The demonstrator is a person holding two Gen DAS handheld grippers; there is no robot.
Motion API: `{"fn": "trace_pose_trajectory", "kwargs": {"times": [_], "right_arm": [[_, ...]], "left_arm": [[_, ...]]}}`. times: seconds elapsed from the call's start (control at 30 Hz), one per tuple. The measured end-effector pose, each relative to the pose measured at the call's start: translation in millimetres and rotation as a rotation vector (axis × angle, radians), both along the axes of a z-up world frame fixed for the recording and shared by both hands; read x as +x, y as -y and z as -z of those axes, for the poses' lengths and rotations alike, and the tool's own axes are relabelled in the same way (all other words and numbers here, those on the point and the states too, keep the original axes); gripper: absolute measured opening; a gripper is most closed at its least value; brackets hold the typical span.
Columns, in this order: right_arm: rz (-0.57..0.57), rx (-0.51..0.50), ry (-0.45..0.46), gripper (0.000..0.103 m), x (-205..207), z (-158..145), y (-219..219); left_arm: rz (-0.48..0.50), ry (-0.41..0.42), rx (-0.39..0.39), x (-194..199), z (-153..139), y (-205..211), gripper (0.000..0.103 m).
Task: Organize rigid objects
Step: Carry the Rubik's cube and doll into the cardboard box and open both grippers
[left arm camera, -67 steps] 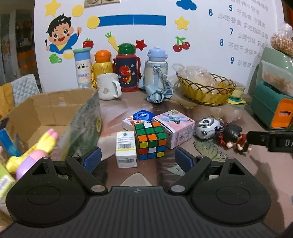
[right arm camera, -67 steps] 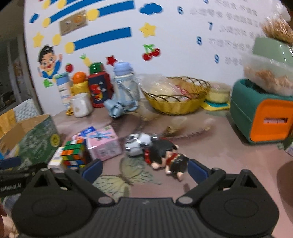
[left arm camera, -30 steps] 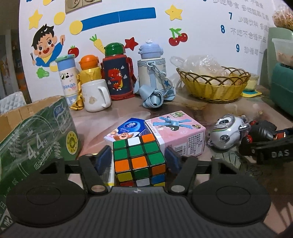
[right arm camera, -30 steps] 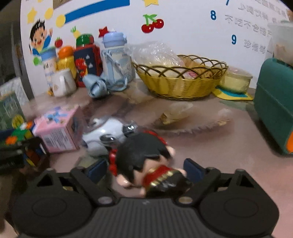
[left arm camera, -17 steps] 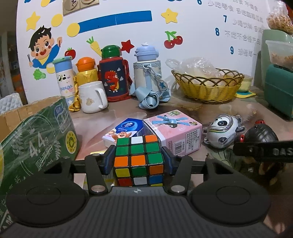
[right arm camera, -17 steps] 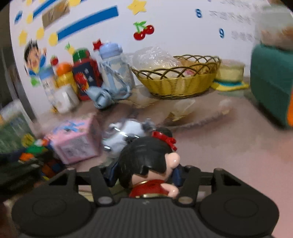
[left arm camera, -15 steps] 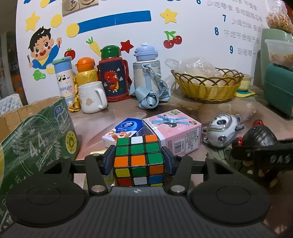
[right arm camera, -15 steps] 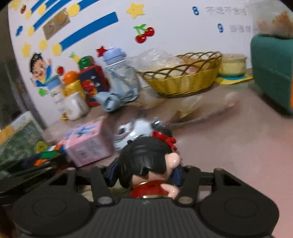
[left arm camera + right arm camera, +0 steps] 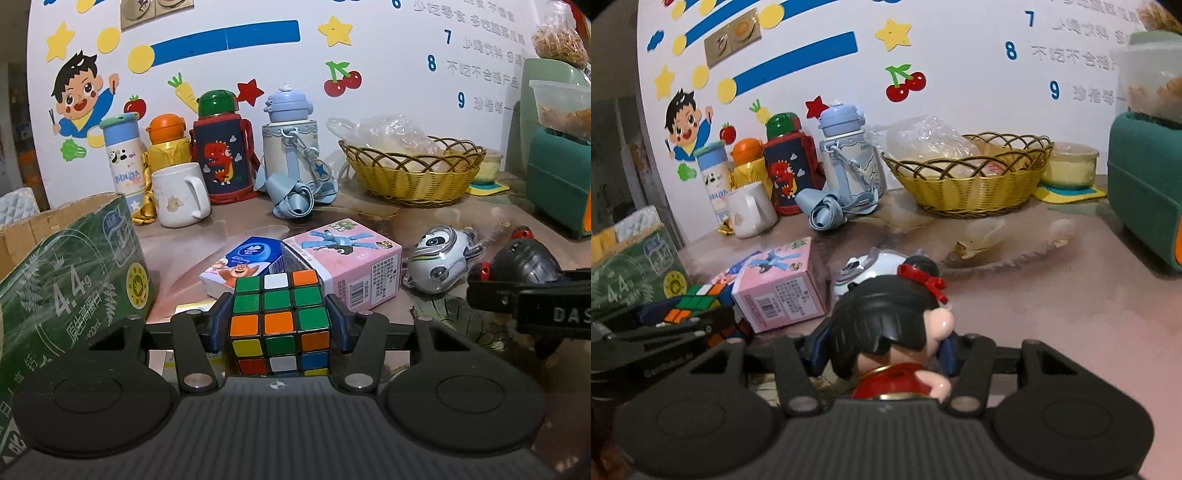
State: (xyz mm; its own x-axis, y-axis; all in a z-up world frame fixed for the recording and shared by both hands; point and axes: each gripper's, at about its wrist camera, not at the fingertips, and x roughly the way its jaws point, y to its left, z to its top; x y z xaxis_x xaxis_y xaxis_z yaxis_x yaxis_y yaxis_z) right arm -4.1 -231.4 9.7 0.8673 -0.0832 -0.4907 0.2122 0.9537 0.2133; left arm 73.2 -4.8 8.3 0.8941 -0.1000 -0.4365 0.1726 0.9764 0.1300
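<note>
Both tongs are matte black, with ribbed housings and round discs. The left tongs point(image 9: 279, 326) and right tongs point(image 9: 882, 349) carry blue pads, silver pivot screws and white lettering.

Wicker basket point(image 9: 413, 181), white mug point(image 9: 179, 195), bottles point(image 9: 221, 155) along wall.

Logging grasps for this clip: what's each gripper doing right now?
Left gripper: closed on the puzzle cube.
Right gripper: closed on the doll figurine.

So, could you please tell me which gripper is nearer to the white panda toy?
Right. The right gripper, shut on the doll, sits just before the panda toy; the left gripper holds the cube beyond the pink box.
</note>
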Motion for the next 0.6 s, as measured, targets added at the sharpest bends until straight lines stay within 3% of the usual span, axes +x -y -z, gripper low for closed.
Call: {"fn": "trace_pose_trajectory", "kwargs": {"times": [0.33,0.6], "right_arm": [[0.037,0.105,0.076,0.054,-19.2,0.4,12.1],[0.081,0.186,0.131,0.054,-35.5,1.9,25.5]], "left_arm": [[-0.022,-0.005,-0.037,-11.3,-0.8,3.9,0.064],[-0.061,-0.003,-0.023,-41.0,-1.1,22.1,0.064]]}}
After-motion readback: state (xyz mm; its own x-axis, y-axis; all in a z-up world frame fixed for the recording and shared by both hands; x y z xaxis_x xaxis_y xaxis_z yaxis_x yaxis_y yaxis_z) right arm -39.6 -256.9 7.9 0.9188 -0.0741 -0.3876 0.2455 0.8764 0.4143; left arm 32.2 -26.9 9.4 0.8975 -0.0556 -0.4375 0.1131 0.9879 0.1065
